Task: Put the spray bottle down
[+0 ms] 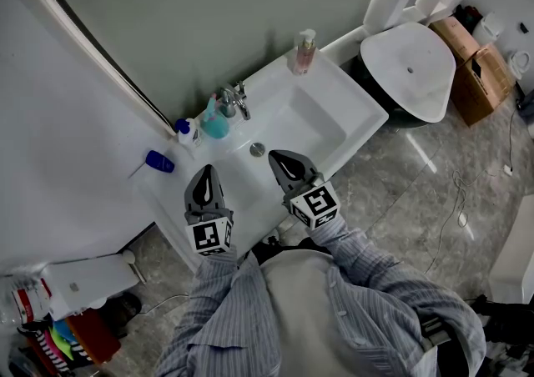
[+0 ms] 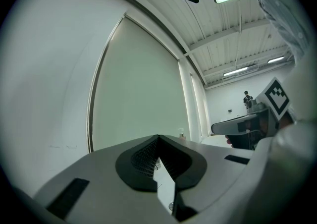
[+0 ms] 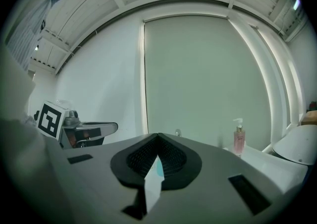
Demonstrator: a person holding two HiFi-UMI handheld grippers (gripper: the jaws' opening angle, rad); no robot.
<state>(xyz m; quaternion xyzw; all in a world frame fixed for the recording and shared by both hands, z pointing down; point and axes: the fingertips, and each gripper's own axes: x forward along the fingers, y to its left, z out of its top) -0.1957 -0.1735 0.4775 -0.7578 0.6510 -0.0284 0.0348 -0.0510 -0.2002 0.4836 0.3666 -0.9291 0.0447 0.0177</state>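
A teal spray bottle (image 1: 214,122) stands on the back rim of the white sink (image 1: 350,92), just left of the faucet (image 1: 234,101). My left gripper (image 1: 206,170) hovers over the sink's front left, shut and empty; its jaws meet at the tip (image 2: 158,137). My right gripper (image 1: 274,155) hangs over the basin beside the drain (image 1: 257,149), jaws together with nothing between them (image 3: 158,135). Both point toward the wall, and neither touches the bottle. A sliver of teal (image 3: 158,168) shows through the right gripper's jaw slit.
A small white bottle with a blue cap (image 1: 187,130) stands left of the spray bottle. A blue object (image 1: 158,162) lies on the sink's left corner. A pink pump bottle (image 1: 305,52) (image 3: 239,139) stands at the back right corner. A toilet (image 1: 410,67) and cardboard boxes (image 1: 476,75) are to the right.
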